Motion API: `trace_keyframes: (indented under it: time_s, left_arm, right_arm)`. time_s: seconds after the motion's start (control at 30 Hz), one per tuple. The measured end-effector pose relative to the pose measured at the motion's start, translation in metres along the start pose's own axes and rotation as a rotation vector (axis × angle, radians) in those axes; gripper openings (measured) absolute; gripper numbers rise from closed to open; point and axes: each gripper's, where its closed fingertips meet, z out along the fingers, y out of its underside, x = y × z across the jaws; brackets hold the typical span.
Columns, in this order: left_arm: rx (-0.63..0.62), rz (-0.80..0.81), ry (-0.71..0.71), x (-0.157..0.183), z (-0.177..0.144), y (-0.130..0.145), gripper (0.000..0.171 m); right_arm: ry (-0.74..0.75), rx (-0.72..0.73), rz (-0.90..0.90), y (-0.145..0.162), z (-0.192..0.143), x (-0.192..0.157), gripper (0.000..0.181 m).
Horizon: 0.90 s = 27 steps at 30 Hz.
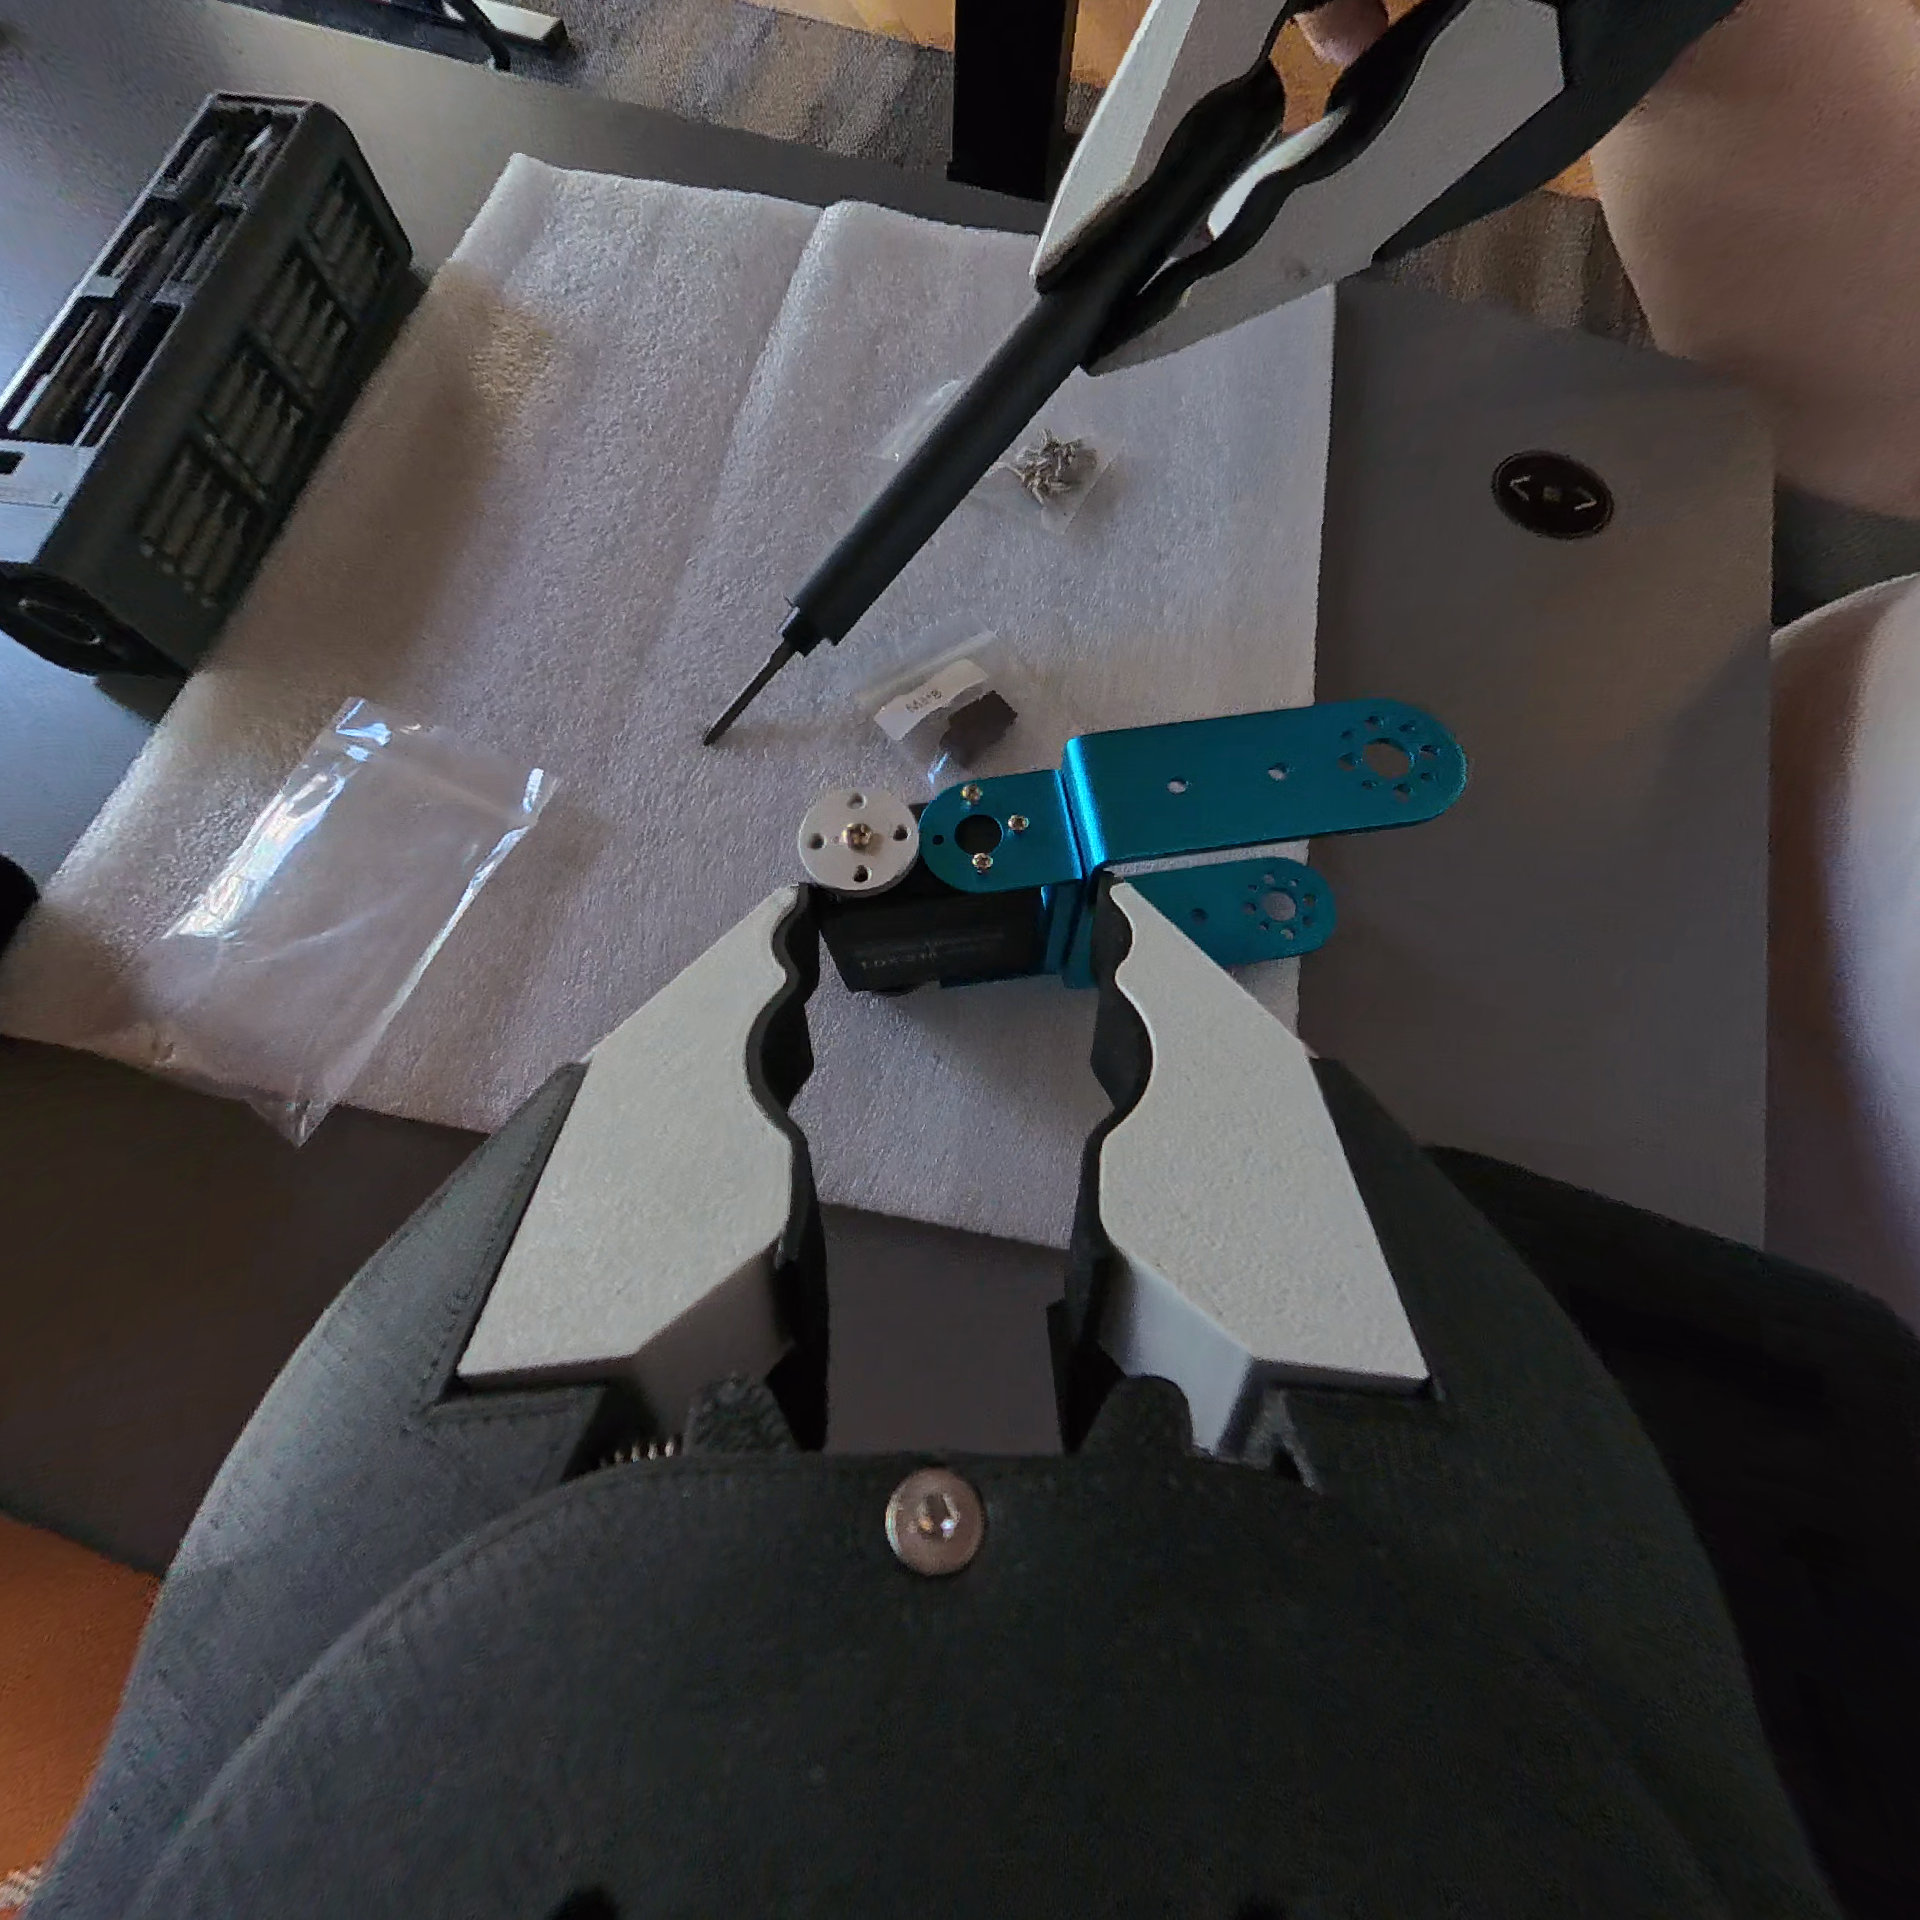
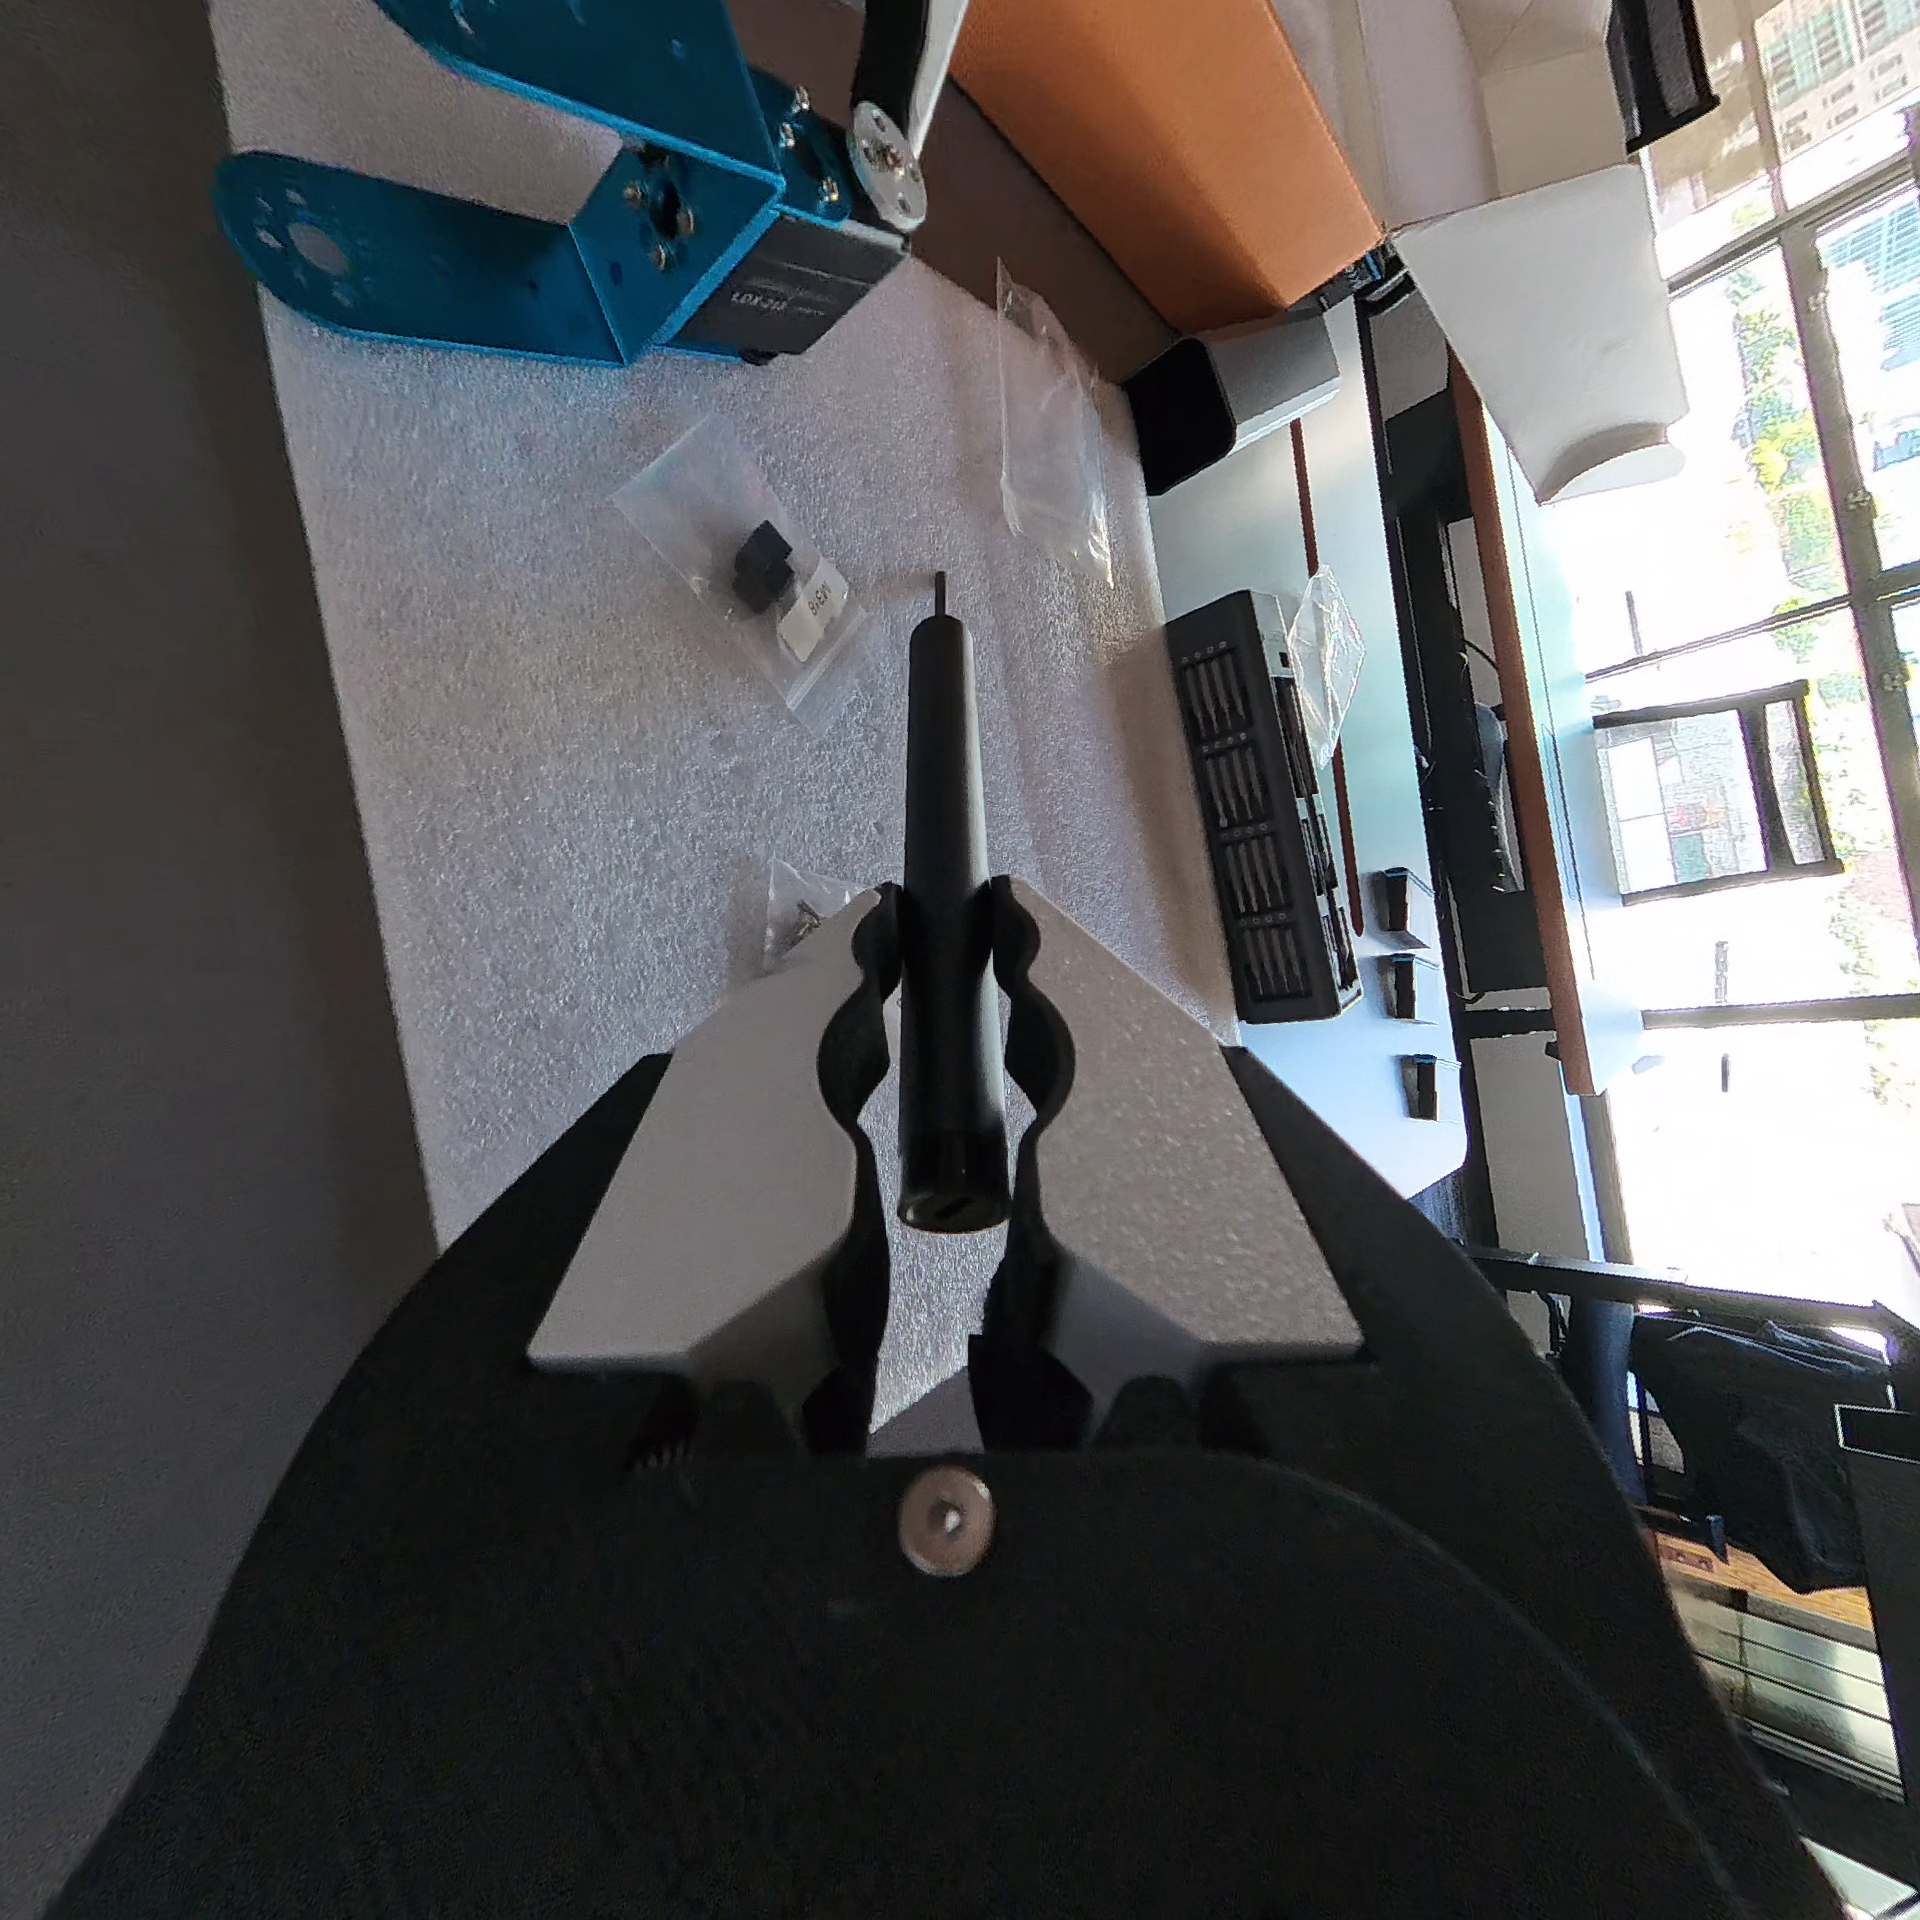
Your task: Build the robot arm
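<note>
A black servo [image 1: 935,940] with a silver round horn [image 1: 857,842] and a blue metal bracket [image 1: 1247,779] lies on white foam [image 1: 623,468]. My left gripper [image 1: 951,904] is open, with one fingertip at each end of the servo, close to its sides. My right gripper [image 2: 943,899] is shut on a black screwdriver [image 2: 940,779]. In the left wrist view the screwdriver [image 1: 935,488] slants down with its tip close to the foam, left of and beyond the servo. The servo [image 2: 800,286] and bracket [image 2: 468,260] sit at the top left of the right wrist view.
A small bag holding a black part [image 1: 951,707] lies just beyond the servo. A bag of screws [image 1: 1055,468] and an empty clear bag [image 1: 343,883] also lie on the foam. A black bit-set case [image 1: 187,364] stands at the far left. A grey board [image 1: 1548,727] lies at the right. Tip to tip, the grippers are about 15 centimeters apart. From either gripper's tips it is about 20 centimeters to the black bit-set case [image 1: 187,364]. The right camera catches it too, in the right wrist view [image 2: 1278,774].
</note>
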Motion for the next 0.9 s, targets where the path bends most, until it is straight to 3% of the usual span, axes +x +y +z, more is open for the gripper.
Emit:
trace_keyframes:
  time_s: [0.2,0.43,0.5,0.63,0.8,0.9]
  left_arm:
    - [0.032,-0.008,0.013,0.004,-0.004,0.001,0.057]
    - [0.11,-0.042,0.032,0.005,-0.019,-0.009,0.064]
    - [0.145,-0.028,0.024,0.006,-0.03,-0.02,0.064]
    - [0.264,0.057,0.004,0.009,-0.05,-0.067,0.058]
    - [0.098,0.292,-0.025,0.013,0.002,-0.101,0.066]
    - [0.009,0.431,-0.017,0.015,0.035,-0.107,0.06]
  right_arm:
    - [0.007,0.015,-0.01,-0.005,-0.001,-0.001,0.016]
    - [0.016,-0.028,-0.153,-0.014,-0.008,0.003,0.016]
    - [0.015,-0.048,-0.212,-0.017,-0.011,0.006,0.016]
    - [-0.012,-0.095,-0.32,-0.026,-0.019,0.017,0.016]
    - [-0.067,-0.124,-0.432,-0.047,-0.023,0.033,0.017]
    - [-0.076,-0.152,-0.491,-0.058,-0.026,0.042,0.017]
